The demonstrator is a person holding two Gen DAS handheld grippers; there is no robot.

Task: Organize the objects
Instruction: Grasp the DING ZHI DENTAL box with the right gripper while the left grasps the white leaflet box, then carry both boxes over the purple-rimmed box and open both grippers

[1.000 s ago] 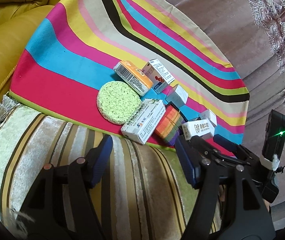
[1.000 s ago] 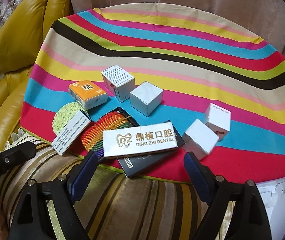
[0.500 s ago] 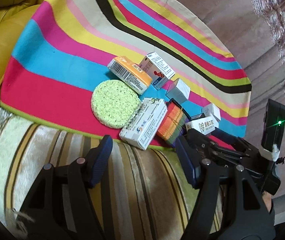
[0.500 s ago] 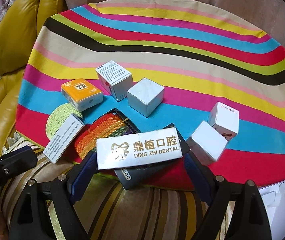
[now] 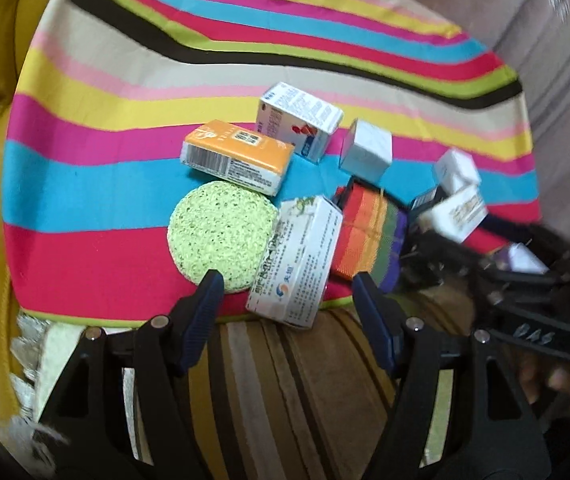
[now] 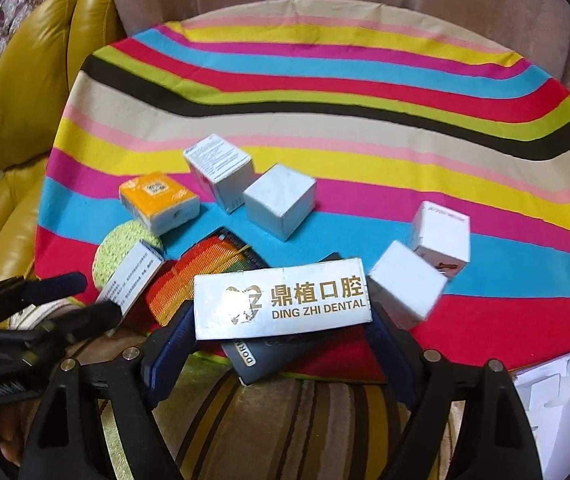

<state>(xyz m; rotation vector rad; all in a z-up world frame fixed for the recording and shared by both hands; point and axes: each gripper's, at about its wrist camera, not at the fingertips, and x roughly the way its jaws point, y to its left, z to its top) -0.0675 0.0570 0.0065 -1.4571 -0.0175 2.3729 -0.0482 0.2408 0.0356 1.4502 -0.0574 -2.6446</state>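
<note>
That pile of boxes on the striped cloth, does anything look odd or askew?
Yes. The dental box lies slanted across a dark case and a rainbow pouch, and the medicine box overhangs the striped cloth's front edge, partly covering the green sponge.

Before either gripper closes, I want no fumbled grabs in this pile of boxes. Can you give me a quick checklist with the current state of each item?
1. Right gripper open around the dental box: ok, fingers flank both ends.
2. Fingers touching that box: cannot tell.
3. Dental box lying free: not ok, it rests on a dark case and meets a white box.
4. Left gripper open and lined up on the medicine box: ok, the box sits between the fingers.
5. Medicine box lying flat: not ok, it leans on the green sponge and overhangs the cloth edge.
6. Grippers apart from each other: ok, though close.
</note>
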